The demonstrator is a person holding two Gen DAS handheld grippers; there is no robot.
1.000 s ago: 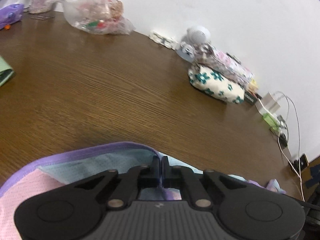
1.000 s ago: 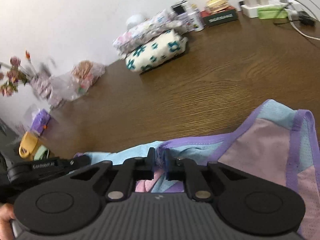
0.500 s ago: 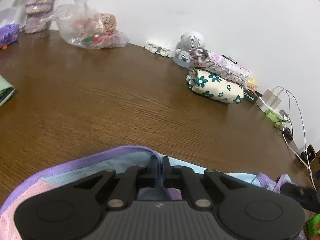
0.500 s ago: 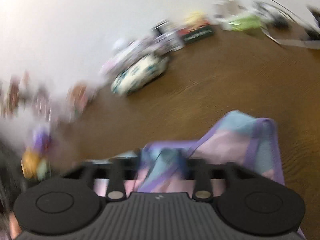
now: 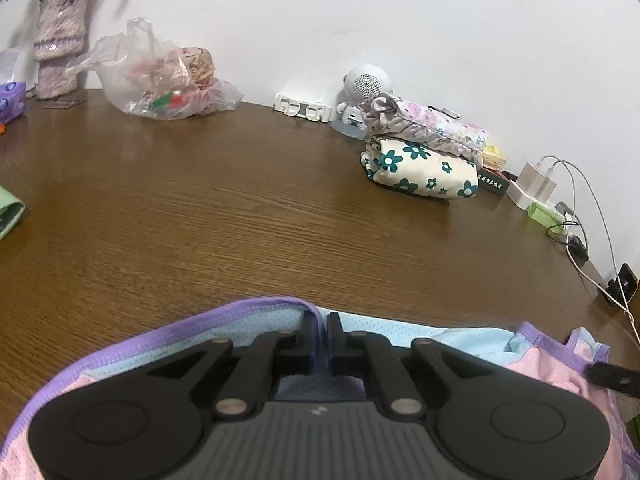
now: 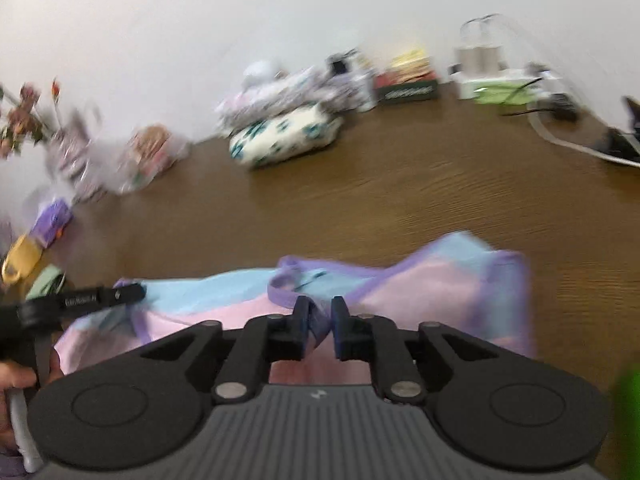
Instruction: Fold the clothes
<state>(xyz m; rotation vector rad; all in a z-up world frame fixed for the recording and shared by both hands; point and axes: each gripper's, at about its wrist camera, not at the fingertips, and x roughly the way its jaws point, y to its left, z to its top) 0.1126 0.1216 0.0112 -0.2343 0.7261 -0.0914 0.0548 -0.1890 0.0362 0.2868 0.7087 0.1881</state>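
Observation:
A mesh garment [image 5: 400, 334] in pink and light blue with purple hems lies at the near edge of the wooden table [image 5: 200, 208]. My left gripper [image 5: 320, 320] is shut on its purple hem. The garment [image 6: 420, 292] spreads out beyond my right gripper [image 6: 320, 312], whose jaws are closing with a fold of the purple-edged cloth in the gap between them; the pads stand apart from it. This view is blurred by motion. The left gripper's finger [image 6: 100, 296] shows at its left, on the blue part. A right finger [image 5: 608, 376] shows at the left view's right edge.
Two folded flowered clothes [image 5: 424, 160] are stacked by the wall. A plastic bag [image 5: 160, 88], a vase [image 5: 60, 48], a white speaker [image 5: 366, 80], chargers and cables [image 5: 536, 188] line the back. A green item [image 5: 10, 216] lies at the left edge.
The right gripper let go of the purple hem, opened wide, shifted over the garment and has narrowed again. The left gripper kept its grip and rolled slightly.

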